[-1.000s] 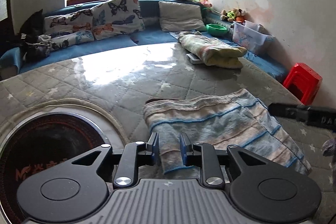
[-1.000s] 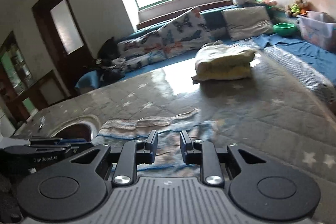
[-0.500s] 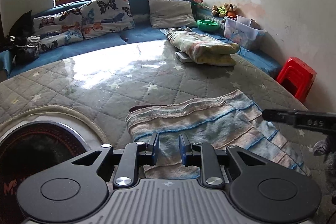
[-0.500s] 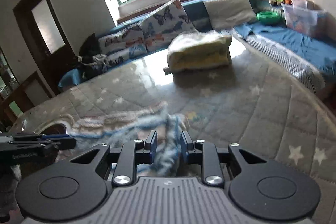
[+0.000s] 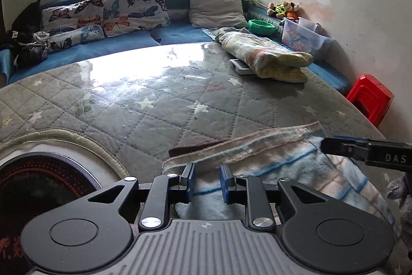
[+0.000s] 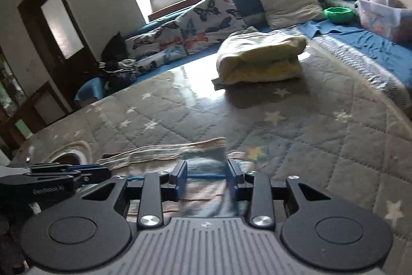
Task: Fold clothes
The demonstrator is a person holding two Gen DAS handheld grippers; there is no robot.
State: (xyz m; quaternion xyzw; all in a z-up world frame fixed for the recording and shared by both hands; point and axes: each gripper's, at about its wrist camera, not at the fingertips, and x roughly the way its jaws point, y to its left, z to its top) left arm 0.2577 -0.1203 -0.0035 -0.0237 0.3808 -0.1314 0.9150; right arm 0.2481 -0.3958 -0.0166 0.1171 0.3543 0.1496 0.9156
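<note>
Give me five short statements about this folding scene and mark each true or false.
1. The striped blue-and-beige towel lies on the grey star-quilted table cover. True.
2. A folded yellow blanket sits at the table's far side. True.
3. The red plastic stool stands on the table. False: it stands on the floor by the wall.
4. The green bowl rests on the towel. False: it sits on the blue bench.
5. The right gripper is over the towel, jaws opening. True.
</note>
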